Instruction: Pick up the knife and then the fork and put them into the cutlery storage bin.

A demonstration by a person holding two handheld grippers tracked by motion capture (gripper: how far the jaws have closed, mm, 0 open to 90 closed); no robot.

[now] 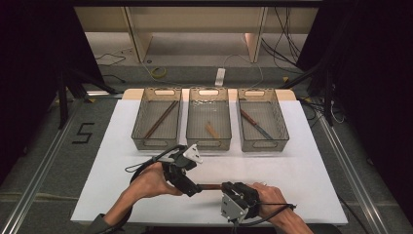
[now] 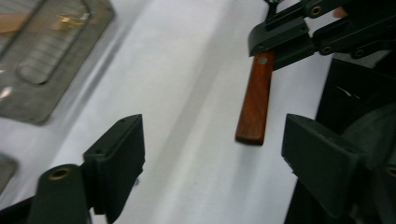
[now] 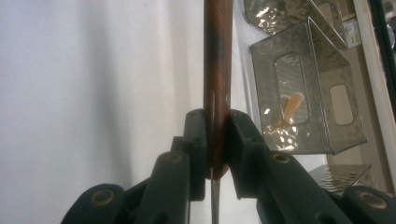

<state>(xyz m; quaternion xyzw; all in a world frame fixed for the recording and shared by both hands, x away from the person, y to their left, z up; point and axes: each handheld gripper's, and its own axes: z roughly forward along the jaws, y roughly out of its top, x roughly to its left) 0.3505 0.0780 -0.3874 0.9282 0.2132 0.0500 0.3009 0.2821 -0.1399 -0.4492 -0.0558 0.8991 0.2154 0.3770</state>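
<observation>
A utensil with a brown wooden handle (image 1: 209, 186) is held level just above the white mat, near the front edge. My right gripper (image 1: 225, 186) is shut on it. The right gripper view shows its pads (image 3: 198, 135) pressing both sides of the handle (image 3: 218, 56), with a thin metal edge running down between them. My left gripper (image 1: 195, 187) is at the handle's free end. Its jaws (image 2: 212, 154) stand wide open, and the handle's tip (image 2: 254, 100) hangs ahead of them, clear of both pads. The right gripper (image 2: 280, 42) grips the handle's far end.
Three wire-mesh baskets stand in a row at the back of the mat (image 1: 302, 165). The left one (image 1: 156, 142) holds long brown sticks (image 1: 161, 118), the middle one (image 1: 208, 143) a short pale piece (image 1: 211, 129), and the right one (image 1: 265, 145) a long utensil (image 1: 255, 124).
</observation>
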